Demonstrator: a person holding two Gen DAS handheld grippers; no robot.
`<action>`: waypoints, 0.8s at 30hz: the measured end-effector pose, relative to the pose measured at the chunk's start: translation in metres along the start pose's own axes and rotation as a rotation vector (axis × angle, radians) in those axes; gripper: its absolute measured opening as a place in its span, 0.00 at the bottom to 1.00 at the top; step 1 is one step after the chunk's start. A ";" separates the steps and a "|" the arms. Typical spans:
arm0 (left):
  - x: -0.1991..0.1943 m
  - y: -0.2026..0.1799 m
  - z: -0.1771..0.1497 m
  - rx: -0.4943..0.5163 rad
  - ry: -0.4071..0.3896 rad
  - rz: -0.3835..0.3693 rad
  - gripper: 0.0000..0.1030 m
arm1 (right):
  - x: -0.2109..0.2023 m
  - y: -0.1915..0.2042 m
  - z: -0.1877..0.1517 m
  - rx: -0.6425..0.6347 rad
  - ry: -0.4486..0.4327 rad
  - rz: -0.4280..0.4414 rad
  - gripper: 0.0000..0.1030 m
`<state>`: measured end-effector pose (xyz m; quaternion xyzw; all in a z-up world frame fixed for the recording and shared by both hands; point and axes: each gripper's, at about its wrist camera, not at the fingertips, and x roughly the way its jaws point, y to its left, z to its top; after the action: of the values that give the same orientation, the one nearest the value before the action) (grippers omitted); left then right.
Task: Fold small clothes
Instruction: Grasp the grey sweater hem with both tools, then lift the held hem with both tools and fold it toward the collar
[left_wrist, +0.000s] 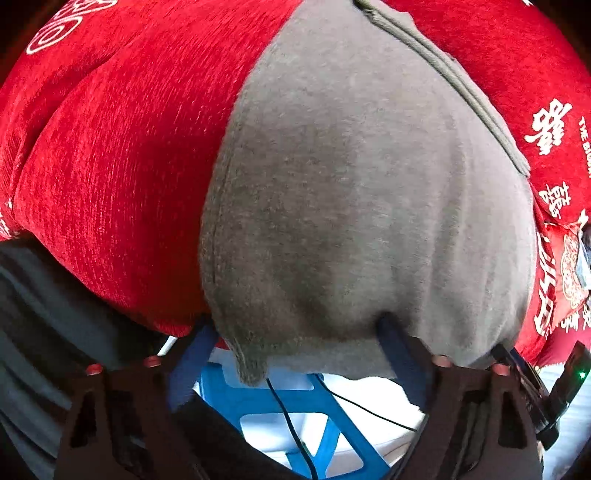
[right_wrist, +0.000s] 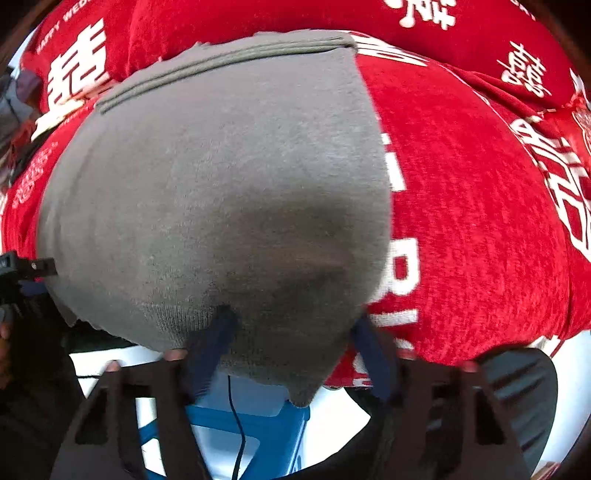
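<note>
A: Grey garment (left_wrist: 351, 192) spread flat on the red cloth (left_wrist: 122, 177), near hem hanging off the edge of the surface. Looks like one layer only pinched at each corner, so could slip out mid-fold, or drag the red cloth along too.

B: Agreed. Left hand-held gripper (left_wrist: 299, 339) partly open, near-left corner of the hem between the blue fingers (left_wrist: 397, 345), can't tell if actually clamped. Right hand-held gripper (right_wrist: 295, 341) narrower, straddling the near-right corner, one finger pressed into the fabric, grip not confirmed either. Uneven lift = crooked fold.

A: Blue stool (right_wrist: 266, 424) and a black cable (right_wrist: 236, 417) right below. Snag risk if the hem droops.
</note>
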<state>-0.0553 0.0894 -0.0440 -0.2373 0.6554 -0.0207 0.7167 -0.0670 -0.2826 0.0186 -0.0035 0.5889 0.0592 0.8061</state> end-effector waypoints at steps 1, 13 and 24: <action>-0.002 -0.002 -0.001 0.012 -0.002 0.002 0.68 | -0.003 -0.001 0.000 0.001 -0.003 0.021 0.31; -0.043 -0.002 -0.004 0.092 -0.076 -0.115 0.14 | -0.050 -0.031 0.017 0.088 -0.151 0.263 0.12; -0.033 0.023 0.007 0.019 -0.043 -0.157 0.62 | -0.011 -0.037 0.017 0.103 -0.081 0.289 0.47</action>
<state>-0.0599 0.1232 -0.0216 -0.2814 0.6190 -0.0779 0.7291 -0.0502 -0.3191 0.0324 0.1248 0.5526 0.1443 0.8113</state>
